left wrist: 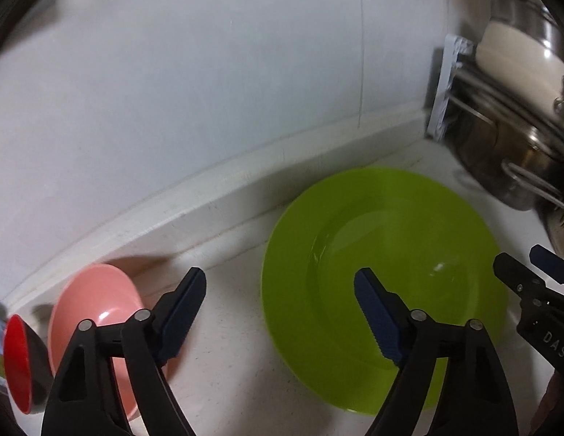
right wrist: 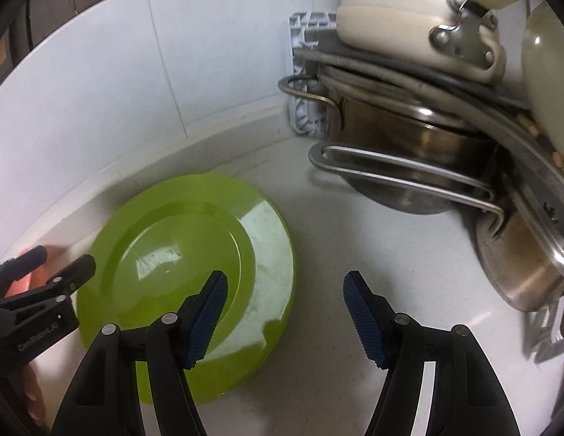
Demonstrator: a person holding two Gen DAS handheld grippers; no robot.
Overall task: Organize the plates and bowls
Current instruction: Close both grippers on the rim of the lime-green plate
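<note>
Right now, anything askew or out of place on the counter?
Yes. The pink bowl sits tipped on its side by the wall, next to a tilted red bowl. The green plate lies flat. No spills or damage.

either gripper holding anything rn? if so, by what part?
Nothing held. Left gripper and right gripper are both open, above the counter; the green plate lies flat and ungripped, and the pink bowl is untouched.

Left gripper (left wrist: 280, 283) held low, jaws spread wide, nothing between the blue pads. Right gripper (right wrist: 283, 285) alongside, likewise spread and empty, both angled forward and downward.
</note>
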